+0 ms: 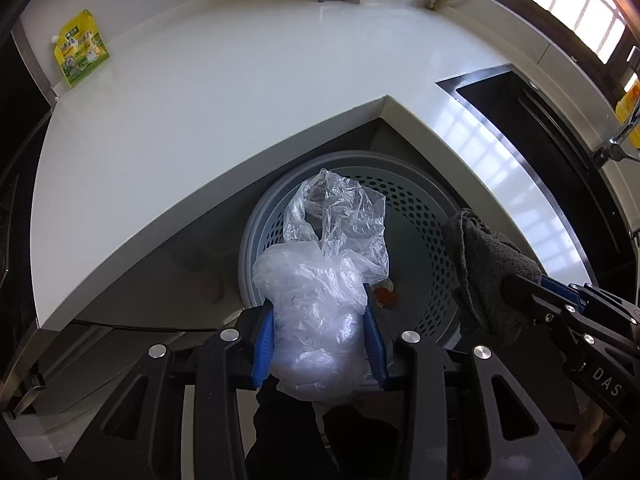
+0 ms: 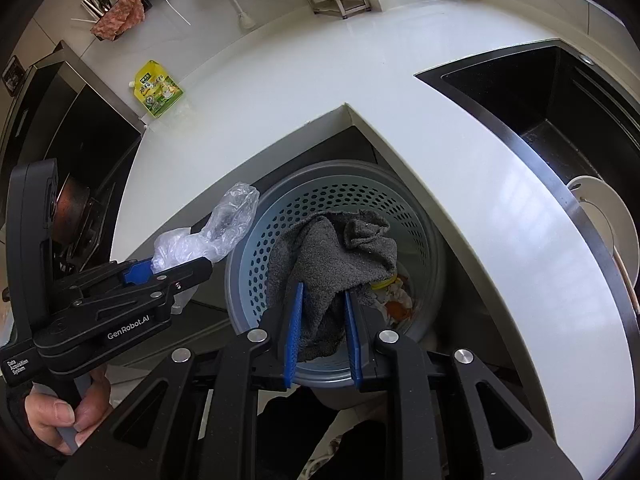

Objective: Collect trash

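Left tongs [image 1: 320, 320] grip plastic bag [image 1: 320, 280] | right tongs [image 2: 322, 320] grip grey cloth [image 2: 332, 256] | over bin [image 2: 432, 248]

"GenRobot.AI" and "Data Acquisition System" on left gripper [image 2: 182, 266], "DAS" on right gripper [image 1: 516, 300]

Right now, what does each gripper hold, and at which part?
The left gripper pinches the clear plastic bag at its bunched lower end. The right gripper pinches the grey cloth at a hanging fold. Both hang over the perforated bin.
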The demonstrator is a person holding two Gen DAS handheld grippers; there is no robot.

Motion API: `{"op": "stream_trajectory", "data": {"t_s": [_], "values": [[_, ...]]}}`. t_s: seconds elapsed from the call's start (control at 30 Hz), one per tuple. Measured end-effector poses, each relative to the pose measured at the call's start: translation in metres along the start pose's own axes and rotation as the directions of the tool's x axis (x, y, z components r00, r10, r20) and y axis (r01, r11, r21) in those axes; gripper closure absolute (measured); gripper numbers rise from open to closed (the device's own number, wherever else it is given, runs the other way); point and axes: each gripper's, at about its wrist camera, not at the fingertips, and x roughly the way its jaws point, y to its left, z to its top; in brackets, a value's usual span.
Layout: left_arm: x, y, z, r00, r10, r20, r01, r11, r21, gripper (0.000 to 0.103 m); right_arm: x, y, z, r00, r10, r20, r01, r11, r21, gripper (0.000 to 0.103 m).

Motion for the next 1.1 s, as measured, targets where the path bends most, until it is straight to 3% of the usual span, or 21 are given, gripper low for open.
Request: {"op": "stream_trajectory", "data": {"t_s": [0.2,0.3,0.33,0.53,0.83,1.1], "values": [[-0.011,0.002,0.007,0.999,0.016,0.032,-0.016,1.000,0.005,0.055,-0.001,0.006,0.005,1.000,0.006,0.010,-0.006,1.000,-0.004,0.081],[-0.016,0.003,0.009,0.998,0.023,0.051,-0.023,1.000,0.001,0.044,-0.008,0.008,0.008,0.999,-0.010,0.043,0.011,1.000,-0.009,0.058],[-0.018,0.002,0.009,0.998,0.028,0.059,-0.028,1.000,0.000,0.040,-0.011,0.007,0.009,0.998,-0.015,0.056,0.016,1.000,-0.007,0.056],[-0.029,0.002,0.012,0.995,0.047,0.088,-0.046,0.999,-0.014,0.031,-0.018,0.003,0.012,0.998,-0.025,0.062,0.024,1.000,0.012,0.055],[-0.050,-0.002,0.018,0.983,0.095,0.158,-0.091,0.995,-0.029,0.021,-0.032,-0.001,0.009,0.996,-0.045,0.079,0.044,0.999,0.010,0.043],[-0.062,-0.006,0.024,0.976,0.103,0.192,-0.096,0.994,-0.043,0.017,-0.041,-0.001,0.009,0.994,-0.049,0.093,0.050,0.999,-0.007,0.036]]}}
